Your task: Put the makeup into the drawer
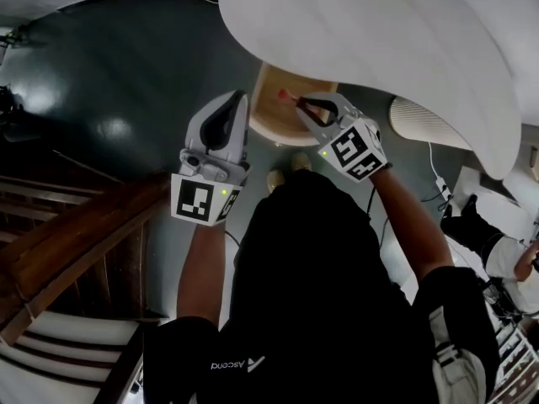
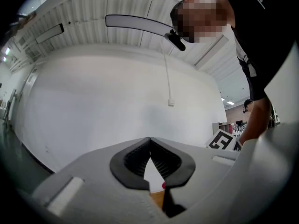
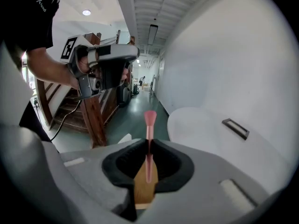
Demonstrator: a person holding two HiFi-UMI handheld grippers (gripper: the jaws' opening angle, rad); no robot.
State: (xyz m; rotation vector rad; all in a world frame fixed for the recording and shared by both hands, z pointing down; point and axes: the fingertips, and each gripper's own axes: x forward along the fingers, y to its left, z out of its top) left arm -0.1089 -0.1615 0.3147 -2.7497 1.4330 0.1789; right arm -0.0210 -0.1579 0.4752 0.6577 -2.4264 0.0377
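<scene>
The right gripper is clamping its fingers on a pink makeup brush. The fingers are standing only as far apart as the slim handle allows. The brush is pointing straight ahead out of the fingertips, its flared pink head leading and its thin pink handle running back between the black pads.

In the head view, the brush is showing at upper centre of the frame, against the light wooden inside of the open drawer. The drawer is projecting from under the edge of the white cabinet.

The left gripper is holding its fingers closed, tips touching, with nothing between them. In the head view it is hovering just left of the drawer, apart from the brush.
</scene>
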